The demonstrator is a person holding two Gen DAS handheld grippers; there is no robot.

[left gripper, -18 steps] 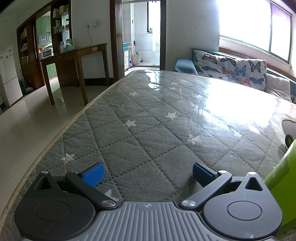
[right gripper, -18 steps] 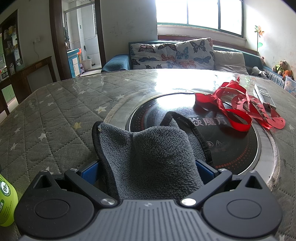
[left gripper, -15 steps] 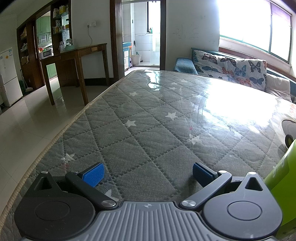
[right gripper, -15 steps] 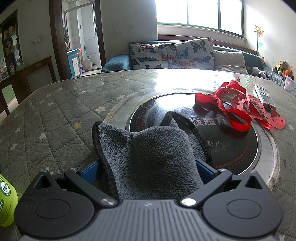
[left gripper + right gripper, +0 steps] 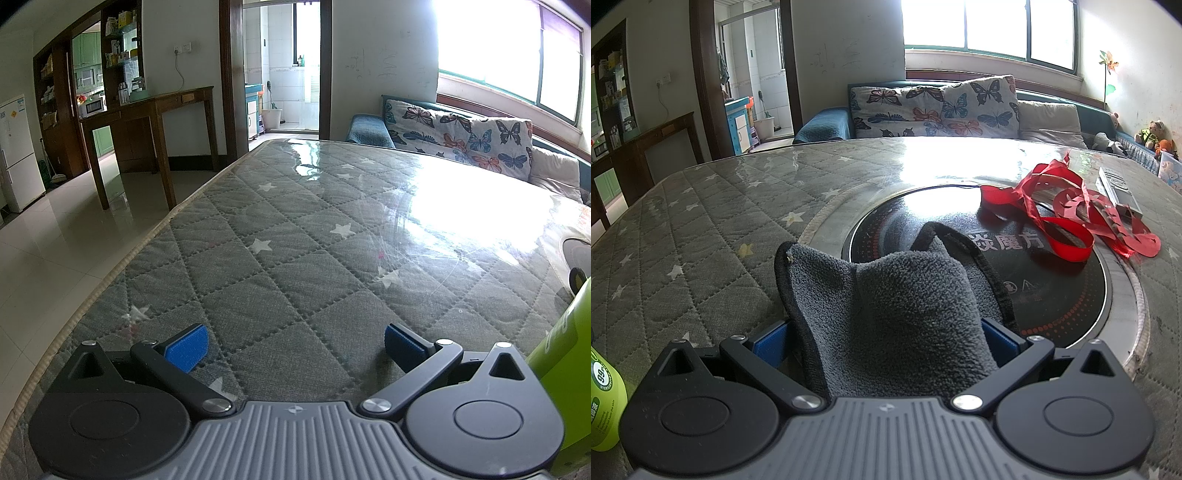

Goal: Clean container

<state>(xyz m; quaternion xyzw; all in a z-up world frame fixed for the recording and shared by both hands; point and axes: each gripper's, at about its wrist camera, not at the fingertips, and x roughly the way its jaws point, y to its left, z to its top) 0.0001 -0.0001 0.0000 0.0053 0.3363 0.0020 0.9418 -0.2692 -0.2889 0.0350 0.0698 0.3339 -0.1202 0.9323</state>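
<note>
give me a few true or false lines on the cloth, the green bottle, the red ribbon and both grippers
1. The left gripper has nothing between its fingers. True.
2. The grey cloth lies between the fingers of the right gripper. True.
3. The red ribbon lies on top of the cloth. False: it lies apart from it, at the far right edge of the round black cooktop.
4. The green bottle stands on the cooktop. False: it is on the quilted table cover, left of the right gripper.
5. The left gripper's jaws are closed. False: they stand wide apart.
</note>
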